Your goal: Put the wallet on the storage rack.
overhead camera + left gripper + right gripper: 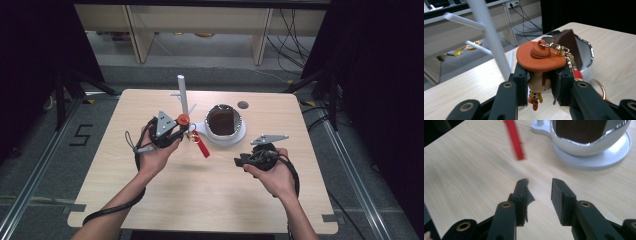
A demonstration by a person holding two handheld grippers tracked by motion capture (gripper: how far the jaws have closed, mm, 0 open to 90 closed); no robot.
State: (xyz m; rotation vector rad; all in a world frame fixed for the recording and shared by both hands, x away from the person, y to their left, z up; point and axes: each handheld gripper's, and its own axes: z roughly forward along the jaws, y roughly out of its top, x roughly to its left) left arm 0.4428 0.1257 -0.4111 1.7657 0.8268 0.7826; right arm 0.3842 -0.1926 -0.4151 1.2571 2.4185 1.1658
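Wooden table (white bowl stand)

A bowl is set on the worktop toward its far middle, with a wallet standing in it. A stand is placed just left of the bowl. The figurine keychain is held between the jaws of the left gripper, before the stand. The right gripper is held before the bowl, to its right.
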